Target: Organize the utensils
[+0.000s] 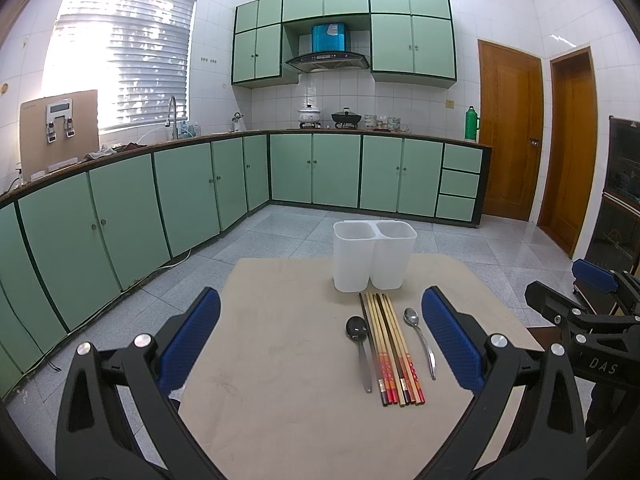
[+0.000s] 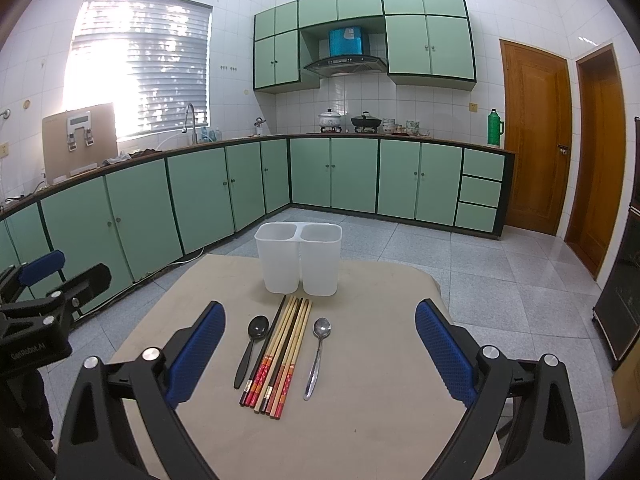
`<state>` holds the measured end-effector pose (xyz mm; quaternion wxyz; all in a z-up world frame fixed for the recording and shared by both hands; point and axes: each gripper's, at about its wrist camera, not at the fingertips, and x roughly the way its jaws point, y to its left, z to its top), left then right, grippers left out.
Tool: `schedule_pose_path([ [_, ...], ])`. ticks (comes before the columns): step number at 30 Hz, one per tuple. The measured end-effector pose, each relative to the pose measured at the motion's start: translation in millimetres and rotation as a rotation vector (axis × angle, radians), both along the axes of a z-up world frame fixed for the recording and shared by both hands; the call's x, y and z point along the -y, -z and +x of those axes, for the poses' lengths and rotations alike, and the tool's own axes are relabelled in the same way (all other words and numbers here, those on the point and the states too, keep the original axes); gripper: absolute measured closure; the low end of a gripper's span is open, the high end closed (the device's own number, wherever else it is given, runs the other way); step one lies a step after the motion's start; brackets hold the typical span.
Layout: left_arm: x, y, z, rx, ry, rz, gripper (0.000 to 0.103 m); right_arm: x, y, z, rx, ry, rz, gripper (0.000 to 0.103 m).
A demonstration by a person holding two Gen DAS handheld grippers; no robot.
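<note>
Steel spoon point(image 2: 318, 356) (slick, thin) is best pinched at mid-handle; chopsticks point(image 2: 280, 360) roll easily; left gripper point(image 1: 320, 344) and right gripper point(image 2: 320, 352) are held spread, empty.

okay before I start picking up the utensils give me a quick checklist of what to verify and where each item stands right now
1. Left gripper open and holding nothing: ok.
2. Right gripper open and holding nothing: ok.
3. White plastic two-compartment holder upright at the far side of the beige table, both compartments look empty: ok.
4. Bundle of wooden chopsticks with red patterned ends lying flat, side by side, tips toward the holder: ok.
5. Dark spoon left of the chopsticks and silver metal spoon right of them, each apart from the bundle: ok.
6. Chopsticks matched into pairs: cannot tell.
</note>
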<state>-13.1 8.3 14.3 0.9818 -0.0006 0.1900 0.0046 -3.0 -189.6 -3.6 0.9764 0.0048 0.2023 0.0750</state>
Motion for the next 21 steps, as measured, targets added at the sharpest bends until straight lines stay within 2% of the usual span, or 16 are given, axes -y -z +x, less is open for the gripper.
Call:
schedule_pose_path([
  [2, 5.1, 7.7, 4.6, -0.001, 0.002, 0.001, 0.005, 0.1, 0.0, 0.0, 0.000, 0.000, 0.000, 0.009],
  [21, 4.0, 7.4, 3.7, 0.000, 0.002, 0.002, 0.005, 0.2, -0.2, 3.7, 0.001, 0.001, -0.004, 0.009],
])
